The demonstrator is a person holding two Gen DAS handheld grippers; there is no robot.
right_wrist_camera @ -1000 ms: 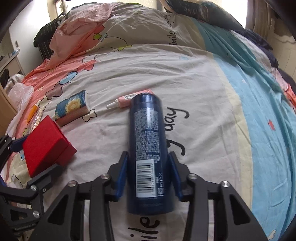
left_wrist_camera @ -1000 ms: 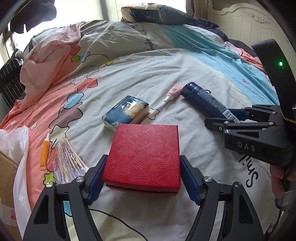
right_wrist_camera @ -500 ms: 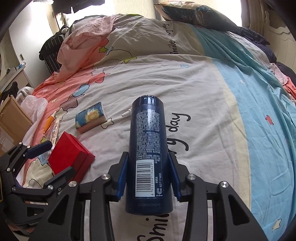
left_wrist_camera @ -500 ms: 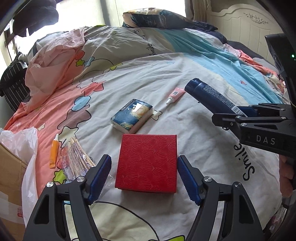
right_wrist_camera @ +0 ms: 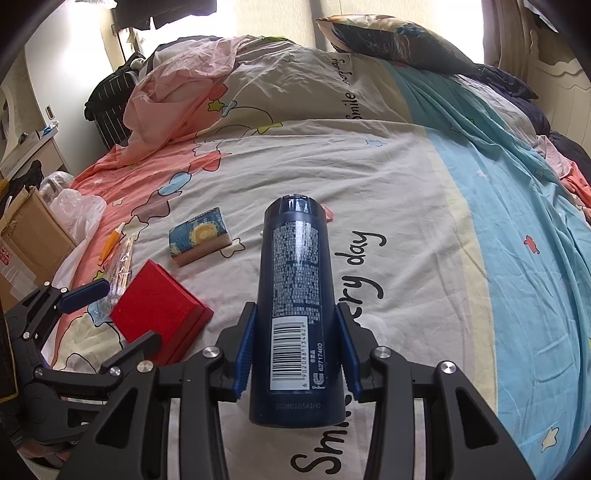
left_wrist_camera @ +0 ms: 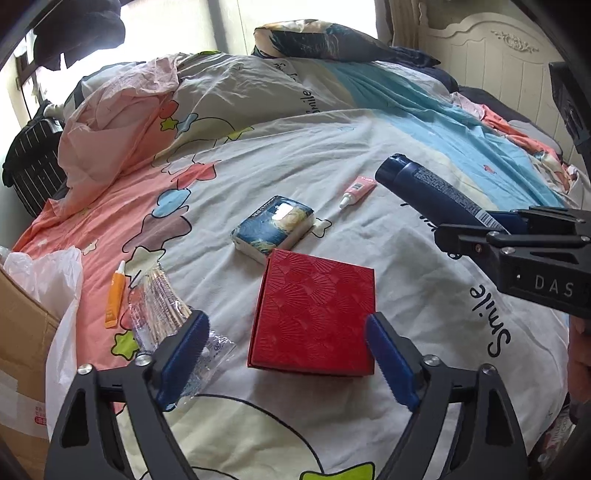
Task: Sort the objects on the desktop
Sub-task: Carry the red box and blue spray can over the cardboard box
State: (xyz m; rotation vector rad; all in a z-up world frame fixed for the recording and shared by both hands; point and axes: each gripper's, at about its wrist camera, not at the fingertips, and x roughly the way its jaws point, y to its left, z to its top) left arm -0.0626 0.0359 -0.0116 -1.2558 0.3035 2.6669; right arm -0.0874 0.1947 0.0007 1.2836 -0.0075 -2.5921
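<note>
Bedspread (right_wrist_camera: 406, 177) beneath; dark blue bottle (right_wrist_camera: 295, 295) hides most of pink tube (right_wrist_camera: 326, 212).

Bright daylight, seemingly from blown-out windows (left_wrist_camera: 177, 33) behind the bed; soft shadows, sharp focus, edges fisheye-warped.

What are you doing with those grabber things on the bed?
A person is sorting small things spread on the bedspread, with a grabber in each hand. The right gripper is clamped on a dark blue bottle and holds it above the bed. The left gripper is open, and the red box lies flat on the bedspread between its fingers, touched by neither. A blue tissue pack, a pink tube, an orange tube and a clear packet lie nearby.
</note>
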